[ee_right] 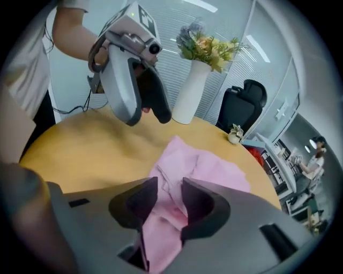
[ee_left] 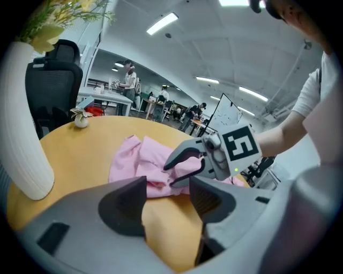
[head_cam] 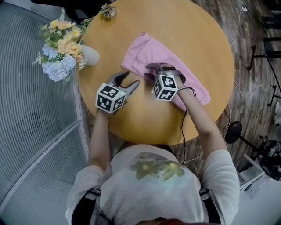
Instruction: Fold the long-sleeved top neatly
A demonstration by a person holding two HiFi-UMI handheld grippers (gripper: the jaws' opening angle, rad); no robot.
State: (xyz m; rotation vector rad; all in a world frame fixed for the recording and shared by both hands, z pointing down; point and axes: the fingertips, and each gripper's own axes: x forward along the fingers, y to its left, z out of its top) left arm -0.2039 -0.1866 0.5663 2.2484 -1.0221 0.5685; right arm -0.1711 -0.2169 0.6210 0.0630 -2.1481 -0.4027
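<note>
Top (head_cam: pixel 153 50) lies bunched right of the table's (head_cam: pixel 189 30) centre. Right gripper (head_cam: pixel 149 72) stands part-spread astride its near edge, seemingly not pinching. Left gripper (head_cam: pixel 133 78) is spread over bare wood.

The long-sleeved top (head_cam: pixel 151 52) lies on the tabletop (head_cam: pixel 193 30), a little right of the middle, and one end of it reaches toward the near right edge. At the left edge stands a vase (head_cam: pixel 90 55). Behind it, at the far edge, sits a small ornament (head_cam: pixel 107 11), and a chair (ee_left: pixel 53 80) stands beyond the tabletop. The left claw (head_cam: pixel 131 79) is over bare tabletop, between the vase and the top. Just right of it, the right claw (head_cam: pixel 149 72) is on the top's near left part, with cloth between its jaws.
</note>
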